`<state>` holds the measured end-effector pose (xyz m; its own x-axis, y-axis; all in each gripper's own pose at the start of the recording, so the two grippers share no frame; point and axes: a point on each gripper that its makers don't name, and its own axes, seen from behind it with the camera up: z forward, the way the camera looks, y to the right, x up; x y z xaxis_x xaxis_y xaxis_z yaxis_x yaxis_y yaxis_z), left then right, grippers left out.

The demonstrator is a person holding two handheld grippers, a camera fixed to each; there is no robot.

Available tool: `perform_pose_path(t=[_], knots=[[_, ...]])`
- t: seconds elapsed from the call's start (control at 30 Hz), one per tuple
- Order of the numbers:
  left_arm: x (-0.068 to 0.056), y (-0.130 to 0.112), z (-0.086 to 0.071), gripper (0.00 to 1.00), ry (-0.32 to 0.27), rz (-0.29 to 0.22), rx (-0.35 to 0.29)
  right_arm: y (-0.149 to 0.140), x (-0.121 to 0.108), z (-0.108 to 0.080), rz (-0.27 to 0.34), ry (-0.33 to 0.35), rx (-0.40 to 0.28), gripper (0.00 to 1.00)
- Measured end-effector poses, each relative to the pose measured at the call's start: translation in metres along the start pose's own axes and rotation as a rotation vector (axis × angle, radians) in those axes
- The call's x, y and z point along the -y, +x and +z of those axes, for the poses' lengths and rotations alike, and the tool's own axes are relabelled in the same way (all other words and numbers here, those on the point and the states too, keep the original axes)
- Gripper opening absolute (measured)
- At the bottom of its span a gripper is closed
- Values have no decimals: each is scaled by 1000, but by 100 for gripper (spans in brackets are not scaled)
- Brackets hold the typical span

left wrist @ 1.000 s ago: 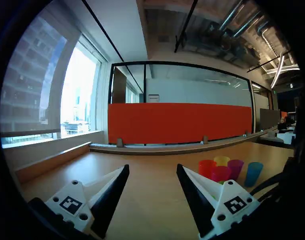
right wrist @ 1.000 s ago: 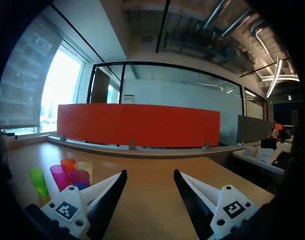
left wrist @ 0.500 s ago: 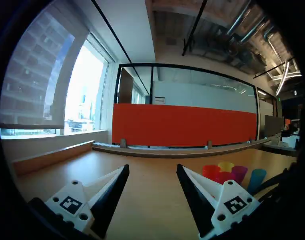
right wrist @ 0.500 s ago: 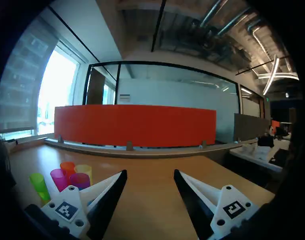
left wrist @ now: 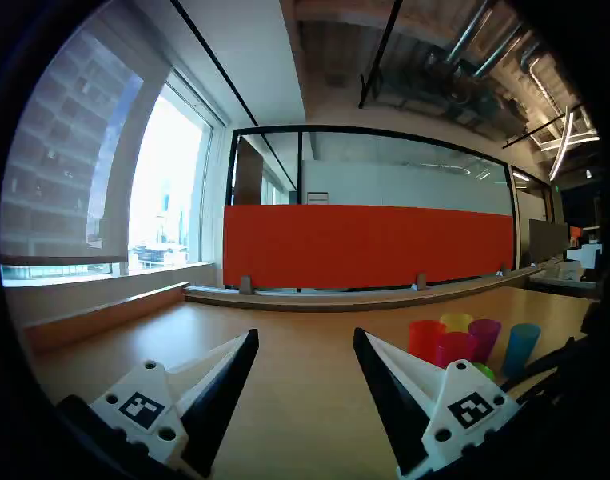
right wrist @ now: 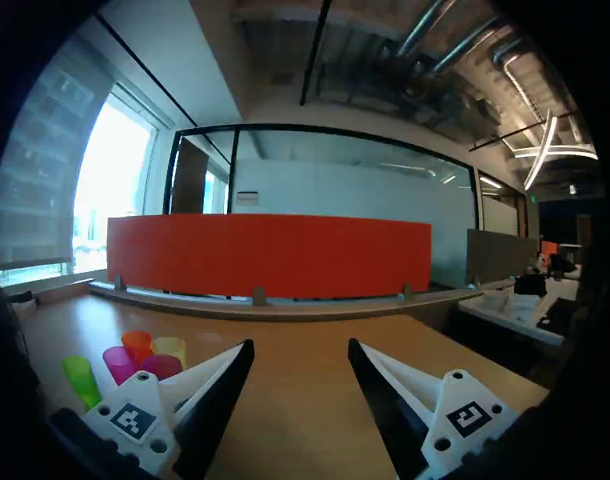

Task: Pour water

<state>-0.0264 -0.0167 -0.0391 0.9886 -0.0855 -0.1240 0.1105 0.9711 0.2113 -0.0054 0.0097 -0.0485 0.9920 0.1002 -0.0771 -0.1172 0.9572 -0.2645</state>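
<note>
Clustered coloured plastic cups [left wrist: 456,342], mid wooden desk [left wrist: 297,400]. Left gripper [left wrist: 305,331], right gripper [right wrist: 299,342]: both splayed, empty. Risk: crowding may topple neighbours on grasp.

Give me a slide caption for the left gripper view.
Open left gripper hovers over a wooden desk, a cluster of colourful cups to its right, orange partition behind.

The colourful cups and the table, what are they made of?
The cups look like plastic: bright, see-through colours with light glowing through thin walls. The table looks like smooth wood, or maybe a wood-look coating: warm brown with a soft shine.
</note>
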Motion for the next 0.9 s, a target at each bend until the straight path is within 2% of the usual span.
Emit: perform_pose_path(t=[0.2, 0.7, 0.9], knots=[[1, -7, 2, 87, -3, -17, 6, -1, -4, -2, 16, -6, 3, 91], [3, -18, 5, 87, 7, 10, 28, 1, -6, -7, 17, -8, -3, 92], [-2, -26, 8, 87, -8, 18, 52, 2, -3, -7, 12, -3, -5, 92]])
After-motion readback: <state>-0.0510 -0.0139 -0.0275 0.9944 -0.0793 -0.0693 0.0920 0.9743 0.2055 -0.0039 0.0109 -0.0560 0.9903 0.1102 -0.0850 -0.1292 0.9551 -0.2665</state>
